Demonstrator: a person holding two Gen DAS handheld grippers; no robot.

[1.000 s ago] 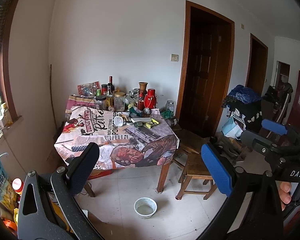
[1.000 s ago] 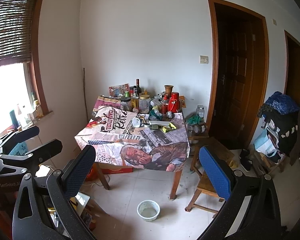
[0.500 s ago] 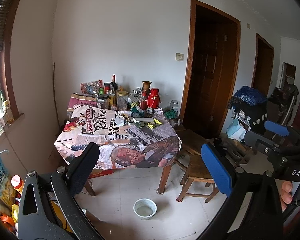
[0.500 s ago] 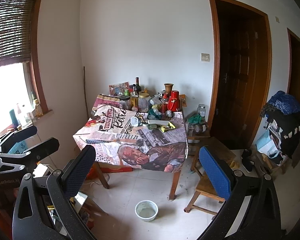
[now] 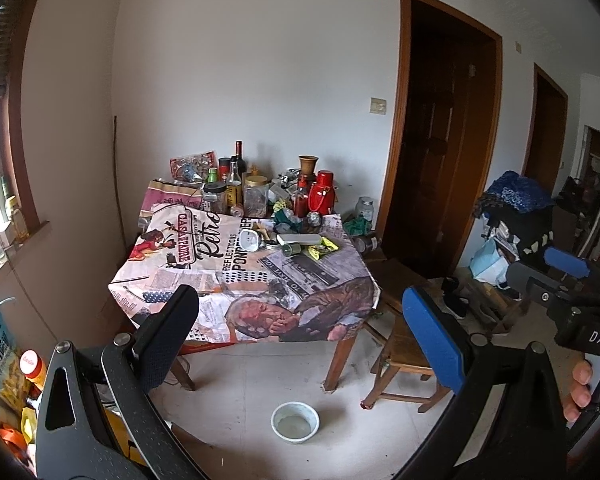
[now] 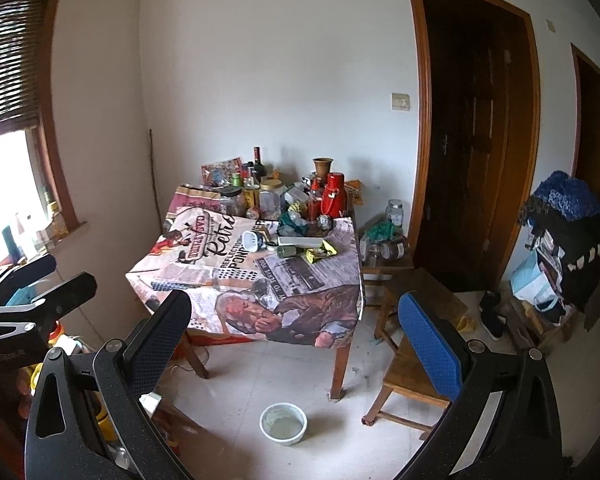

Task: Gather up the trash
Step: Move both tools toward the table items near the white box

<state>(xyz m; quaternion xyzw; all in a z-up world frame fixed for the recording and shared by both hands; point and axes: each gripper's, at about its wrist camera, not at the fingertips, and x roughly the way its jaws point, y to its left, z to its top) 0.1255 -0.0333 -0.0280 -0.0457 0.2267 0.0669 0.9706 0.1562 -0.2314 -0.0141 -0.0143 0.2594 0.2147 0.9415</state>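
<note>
Both claws [image 5: 300,328] nearer table [image 5: 244,280] (open)

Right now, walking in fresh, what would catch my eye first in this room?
Probably the table in the far corner, draped in a newspaper-print cloth and crowded at the back with bottles and jars, a red flask standing out. Next, the white bowl on the bare floor in front of it.

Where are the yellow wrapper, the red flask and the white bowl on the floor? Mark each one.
yellow wrapper [image 5: 323,247], left wrist view, middle of the crumpled packet
red flask [image 6: 335,199], right wrist view, middle of its body
white bowl [image 6: 283,423], right wrist view, near rim
</note>
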